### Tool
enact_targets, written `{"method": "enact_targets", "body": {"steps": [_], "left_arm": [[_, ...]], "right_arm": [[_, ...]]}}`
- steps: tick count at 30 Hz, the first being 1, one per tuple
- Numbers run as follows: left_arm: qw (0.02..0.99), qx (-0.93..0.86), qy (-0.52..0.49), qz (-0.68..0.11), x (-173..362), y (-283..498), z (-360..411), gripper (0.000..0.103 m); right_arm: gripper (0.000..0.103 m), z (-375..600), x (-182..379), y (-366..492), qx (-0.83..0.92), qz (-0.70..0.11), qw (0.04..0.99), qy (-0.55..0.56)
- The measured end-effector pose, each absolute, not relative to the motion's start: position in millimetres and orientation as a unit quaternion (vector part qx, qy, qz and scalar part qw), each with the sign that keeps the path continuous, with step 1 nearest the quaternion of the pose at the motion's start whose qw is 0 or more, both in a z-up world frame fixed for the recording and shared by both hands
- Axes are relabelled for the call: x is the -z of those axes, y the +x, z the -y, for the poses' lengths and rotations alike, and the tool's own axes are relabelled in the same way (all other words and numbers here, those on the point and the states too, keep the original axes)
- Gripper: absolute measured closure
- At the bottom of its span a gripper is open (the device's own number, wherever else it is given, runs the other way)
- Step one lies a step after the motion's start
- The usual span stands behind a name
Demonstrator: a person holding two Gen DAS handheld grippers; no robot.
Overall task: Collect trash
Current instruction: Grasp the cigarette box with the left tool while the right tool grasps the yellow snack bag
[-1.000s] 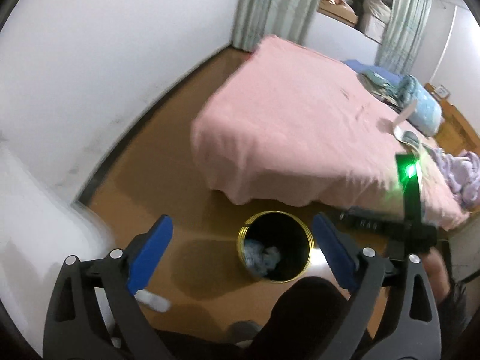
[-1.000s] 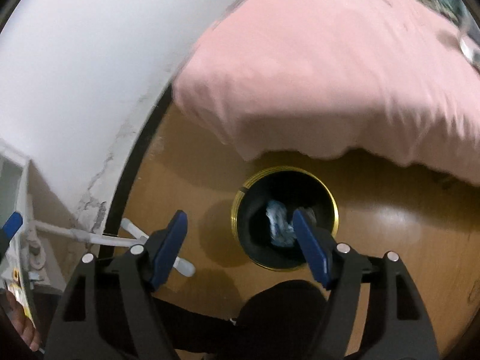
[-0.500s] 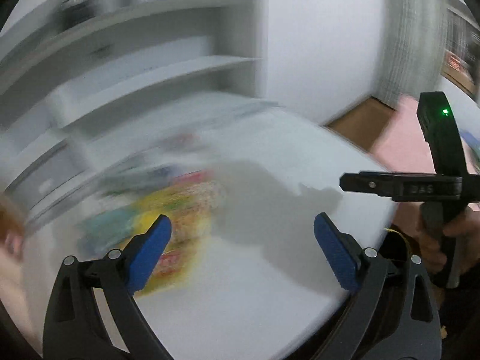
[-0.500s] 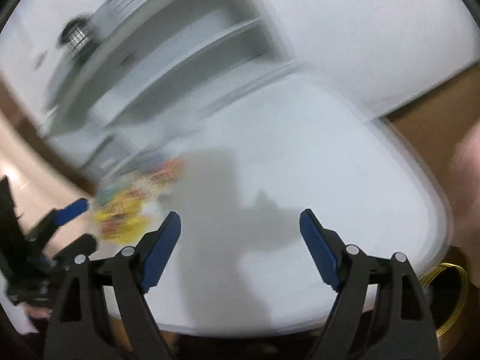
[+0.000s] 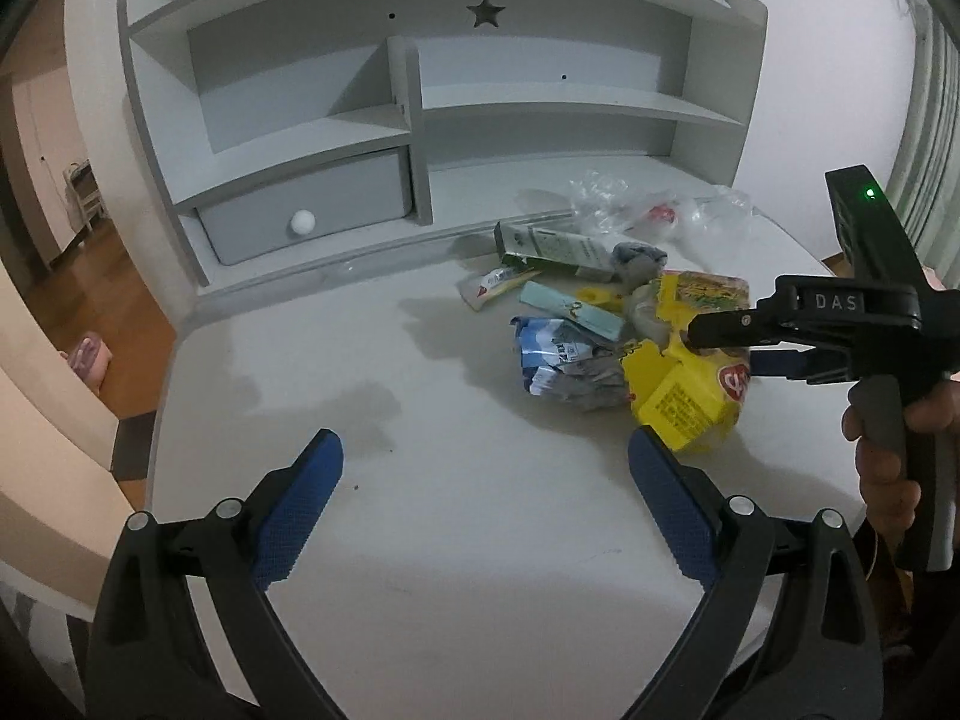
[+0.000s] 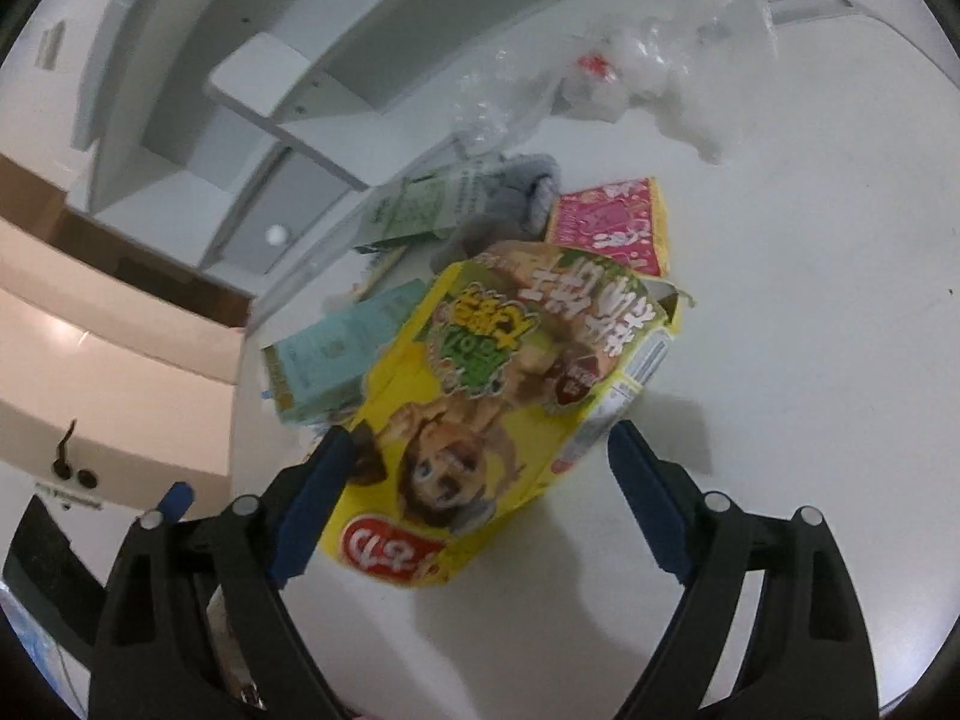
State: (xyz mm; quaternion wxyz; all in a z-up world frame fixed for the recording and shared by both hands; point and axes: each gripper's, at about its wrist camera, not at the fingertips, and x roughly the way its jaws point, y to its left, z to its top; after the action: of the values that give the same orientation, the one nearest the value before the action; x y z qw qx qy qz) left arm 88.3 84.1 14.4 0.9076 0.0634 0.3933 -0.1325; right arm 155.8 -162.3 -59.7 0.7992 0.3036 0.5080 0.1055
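Note:
A pile of trash lies on the white desk (image 5: 468, 570). On top is a yellow snack box (image 5: 690, 396) (image 6: 498, 396). Around it lie a crumpled blue-white wrapper (image 5: 564, 360), a pale teal carton (image 6: 336, 354), a green-white carton (image 5: 552, 246), a pink pack (image 6: 612, 222) and clear plastic bags (image 5: 648, 210). My right gripper (image 6: 474, 498) hangs over the yellow box with the box's near end between its jaws. The jaws are closing, and the right pad stands apart from the box. My left gripper (image 5: 486, 498) is open over bare desk, left of the pile, with nothing between its fingers.
A grey hutch with shelves and a drawer with a white knob (image 5: 303, 221) stands along the desk's back. The desk's left edge drops to wooden floor (image 5: 108, 324). A hand (image 5: 888, 462) holds the right gripper's handle at the right.
Both grippers swung away from the black bin on the floor by the pink bed, up to the desk. The trash pile has come into view, with the right gripper over the yellow box.

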Motion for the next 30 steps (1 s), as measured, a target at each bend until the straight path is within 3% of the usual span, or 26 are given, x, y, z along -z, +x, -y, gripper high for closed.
{"method": "enact_targets", "body": {"steps": [1,3,6,11,22,23,25,26,28,30], "left_arm": [[0.907,0.134,0.064,-0.393,-15,90,-84,0.010],[0.908,0.143,0.063,-0.390,-17,94,-82,0.010],[0.904,0.157,0.066,-0.391,-15,105,-72,0.010],[0.900,0.177,0.097,-0.387,-14,127,-47,0.010],[0.858,0.222,0.165,-0.433,10,175,-6,0.010],[0.854,0.227,0.165,-0.437,12,176,-6,0.010],[0.848,0.232,0.164,-0.448,16,180,-5,0.015],[0.844,0.240,0.163,-0.452,17,180,-4,0.028],[0.836,0.251,0.158,-0.462,20,181,-4,0.048],[0.834,0.253,0.153,-0.465,21,181,-5,0.048]], "right_arm": [[0.039,168,58,152,-0.106,-0.501,0.801,0.310],[0.070,173,48,148,-0.112,-0.485,0.812,0.307],[0.090,178,36,144,-0.121,-0.471,0.822,0.297],[0.102,198,25,131,-0.127,-0.455,0.828,0.303],[0.101,228,30,115,-0.125,-0.484,0.814,0.295],[0.095,230,33,114,-0.125,-0.487,0.811,0.299],[0.039,232,34,111,-0.124,-0.480,0.813,0.305],[0.010,233,32,108,-0.120,-0.467,0.821,0.305],[0.010,230,29,107,-0.124,-0.464,0.826,0.294],[0.010,227,29,110,-0.130,-0.466,0.822,0.299]]}}
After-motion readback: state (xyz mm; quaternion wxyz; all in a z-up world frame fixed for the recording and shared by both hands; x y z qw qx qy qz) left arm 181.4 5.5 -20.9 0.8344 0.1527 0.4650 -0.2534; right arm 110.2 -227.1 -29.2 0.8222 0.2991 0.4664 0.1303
